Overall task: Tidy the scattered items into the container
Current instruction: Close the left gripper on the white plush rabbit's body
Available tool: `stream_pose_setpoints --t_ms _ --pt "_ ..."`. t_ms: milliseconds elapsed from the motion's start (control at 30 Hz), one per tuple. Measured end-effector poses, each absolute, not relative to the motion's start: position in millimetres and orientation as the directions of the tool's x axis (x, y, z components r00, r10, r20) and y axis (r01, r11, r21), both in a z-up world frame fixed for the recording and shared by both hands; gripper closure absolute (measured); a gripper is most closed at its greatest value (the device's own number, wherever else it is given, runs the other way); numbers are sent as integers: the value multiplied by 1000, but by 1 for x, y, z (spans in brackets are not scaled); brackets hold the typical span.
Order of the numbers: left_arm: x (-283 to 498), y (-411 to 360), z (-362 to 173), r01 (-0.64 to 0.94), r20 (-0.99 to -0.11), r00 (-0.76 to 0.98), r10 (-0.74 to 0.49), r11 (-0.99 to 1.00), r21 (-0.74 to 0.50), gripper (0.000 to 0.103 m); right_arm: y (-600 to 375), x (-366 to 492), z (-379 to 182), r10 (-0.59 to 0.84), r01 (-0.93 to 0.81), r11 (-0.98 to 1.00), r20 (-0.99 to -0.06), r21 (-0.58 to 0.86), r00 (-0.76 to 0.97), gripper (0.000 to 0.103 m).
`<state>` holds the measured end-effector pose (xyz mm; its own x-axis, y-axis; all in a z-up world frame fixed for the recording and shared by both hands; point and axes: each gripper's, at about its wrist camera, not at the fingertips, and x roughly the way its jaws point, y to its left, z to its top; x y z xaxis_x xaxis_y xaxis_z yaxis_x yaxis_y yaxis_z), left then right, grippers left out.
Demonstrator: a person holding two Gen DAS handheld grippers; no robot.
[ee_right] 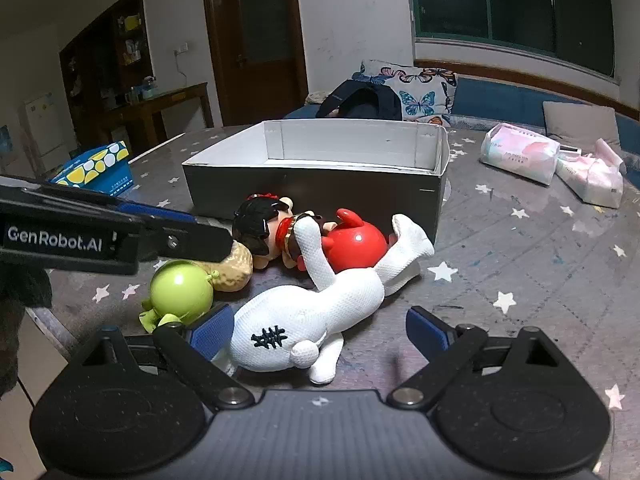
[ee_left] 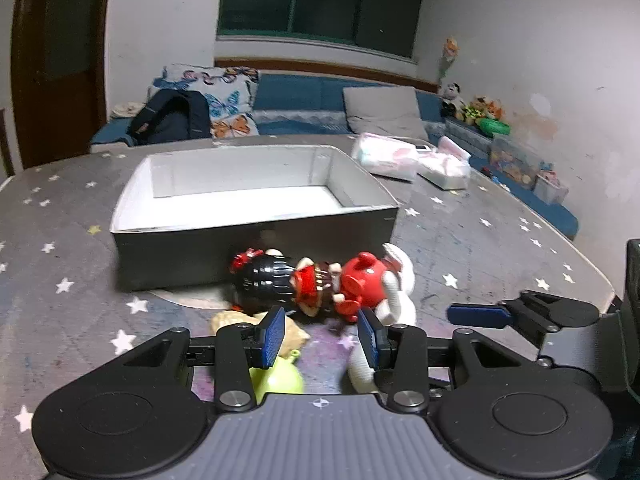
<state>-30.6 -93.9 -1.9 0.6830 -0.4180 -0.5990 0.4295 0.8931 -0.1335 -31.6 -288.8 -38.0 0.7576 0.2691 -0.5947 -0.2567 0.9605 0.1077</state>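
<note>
**Both grippers poised over the toy pile, box still empty**

The open box (ee_left: 256, 196), grey outside and white inside, sits at the centre of the star-patterned table (ee_left: 60, 248) in both views, and as far as its inside shows, nothing lies in it yet. The toys are heaped just in front of its near wall: a black-haired doll in red (ee_right: 266, 226), a shiny red figure (ee_right: 354, 246) pressed against it, a white stuffed toy (ee_right: 308, 316) sprawled across the lower middle of the right wrist view, a green round toy (ee_right: 182, 290) at lower left, and a tan lumpy one (ee_right: 234, 270) touching it.

My reading is that this is the very start of a pick. The right gripper (ee_right: 320, 332) has its jaws spread wide, straddling the rump of the white stuffed toy; the left pad looks very close to the fabric, the right one stands clear. The left gripper (ee_left: 320, 338) hovers low over the pile with jaws apart and nothing pinched, the tan and green toys showing beneath its left finger.

Next, I'd expect the right jaws to sink a little and close across the white toy's body, then lift it clear of the red figure its limbs drape over, and carry it over the near wall. The tangle is the risk: the neighbours may get dragged along.
</note>
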Motion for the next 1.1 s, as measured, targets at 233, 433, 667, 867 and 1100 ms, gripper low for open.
stream_pose_setpoints --t_ms 233,433,667,867,1100 --pt "-23 -104 -7 471 -632 631 -450 869 -150 61 -290 -30 -38 289 -263 956 -596 132 749 12" --pt "-17 -111 -9 493 -652 596 -468 855 -163 61 -293 -29 -40 313 -269 949 -599 164 737 15" --pt "-7 -116 -14 511 -682 545 -487 838 -190 61 -297 -23 -41 354 -276 935 -600 221 718 18" --pt "3 -122 -16 538 -709 494 -503 817 -205 60 -296 -15 -45 395 -291 919 -604 266 693 22" --pt "16 -125 -23 547 -733 426 -530 796 -258 61 -300 -11 -49 429 -295 903 -605 313 670 24"
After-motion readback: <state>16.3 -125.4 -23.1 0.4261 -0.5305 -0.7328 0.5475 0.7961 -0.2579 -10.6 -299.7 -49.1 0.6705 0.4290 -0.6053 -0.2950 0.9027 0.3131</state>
